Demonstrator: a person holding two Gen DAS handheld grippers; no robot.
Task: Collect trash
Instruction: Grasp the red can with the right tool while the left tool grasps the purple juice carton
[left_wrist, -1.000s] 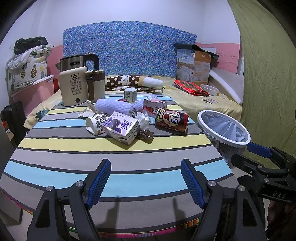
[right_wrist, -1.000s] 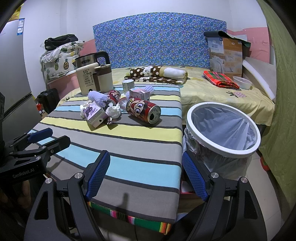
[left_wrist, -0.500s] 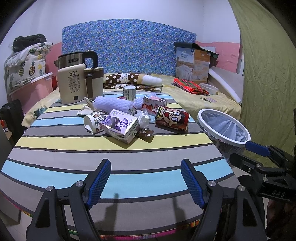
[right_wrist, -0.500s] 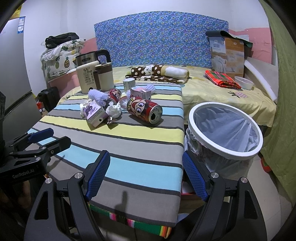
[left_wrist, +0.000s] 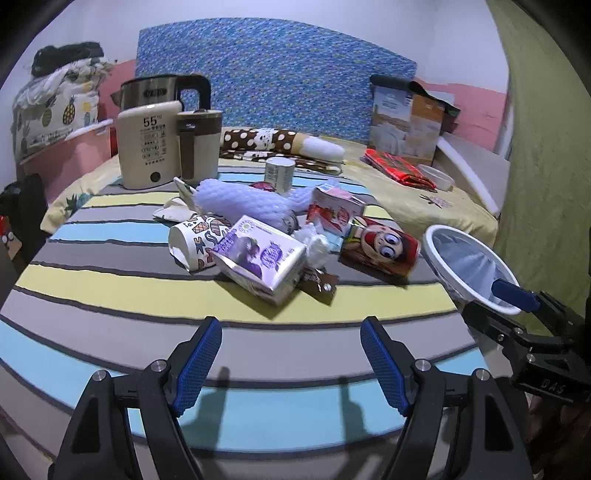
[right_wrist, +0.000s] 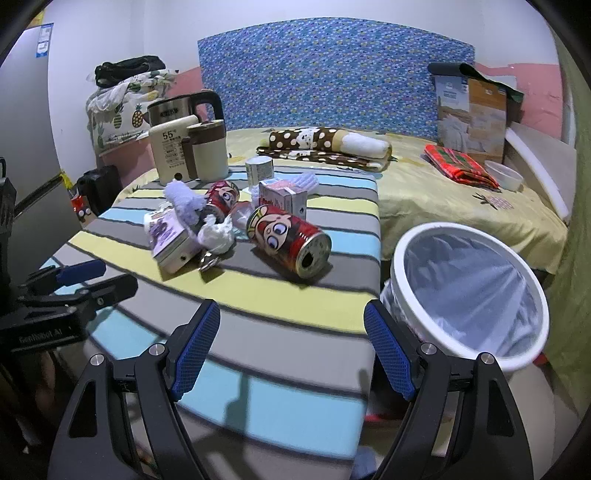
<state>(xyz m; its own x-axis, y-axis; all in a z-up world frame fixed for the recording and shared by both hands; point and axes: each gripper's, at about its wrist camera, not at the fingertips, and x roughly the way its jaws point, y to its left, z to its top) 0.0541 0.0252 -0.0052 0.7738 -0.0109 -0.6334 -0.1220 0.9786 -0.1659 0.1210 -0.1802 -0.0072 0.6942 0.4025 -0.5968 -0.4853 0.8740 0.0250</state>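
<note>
A heap of trash lies on the striped table (left_wrist: 110, 332): a purple carton (left_wrist: 258, 264) (right_wrist: 168, 240), a paper cup (left_wrist: 192, 240), a red cartoon can (left_wrist: 380, 249) (right_wrist: 290, 240), a pink carton (left_wrist: 334, 212), a purple foam net (left_wrist: 240, 203) and a crumpled white wrap (right_wrist: 218, 236). A white bin with a liner (right_wrist: 469, 291) (left_wrist: 469, 266) stands off the table's right edge. My left gripper (left_wrist: 291, 365) is open and empty, short of the purple carton. My right gripper (right_wrist: 291, 354) is open and empty, over the table's near right corner, short of the can.
A cream kettle (left_wrist: 151, 147) and a brown jug (left_wrist: 199, 144) stand at the table's far left, with a small tin (left_wrist: 280, 173) beside them. A bed (right_wrist: 461, 199) with folded cloths, a box and a bowl lies behind.
Both grippers have moved forward toward the trash heap, which looks larger and closer. Both stay open. Nothing on the table has moved.
</note>
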